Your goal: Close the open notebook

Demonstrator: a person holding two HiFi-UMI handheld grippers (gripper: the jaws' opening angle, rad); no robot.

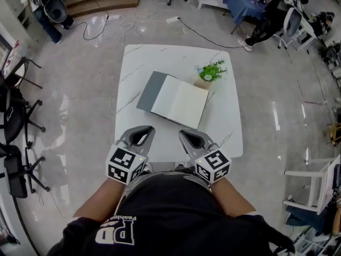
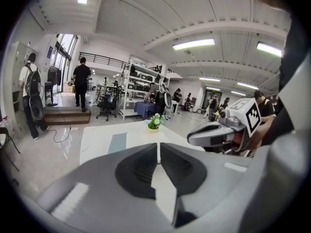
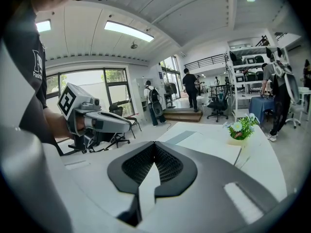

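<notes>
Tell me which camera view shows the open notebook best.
The head view: the whole notebook lies open, seen from above, with its gray cover and white pages. The left gripper view shows only a flat, foreshortened sliver of it; the right gripper view shows its pages at a low angle.

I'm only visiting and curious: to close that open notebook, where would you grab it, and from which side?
Probably the grey cover, at its free outer edge. It lies flat on the left, a thin flap clear of the white pages, so the left gripper, now shut, could open, come in from that side and fold it over.
</notes>
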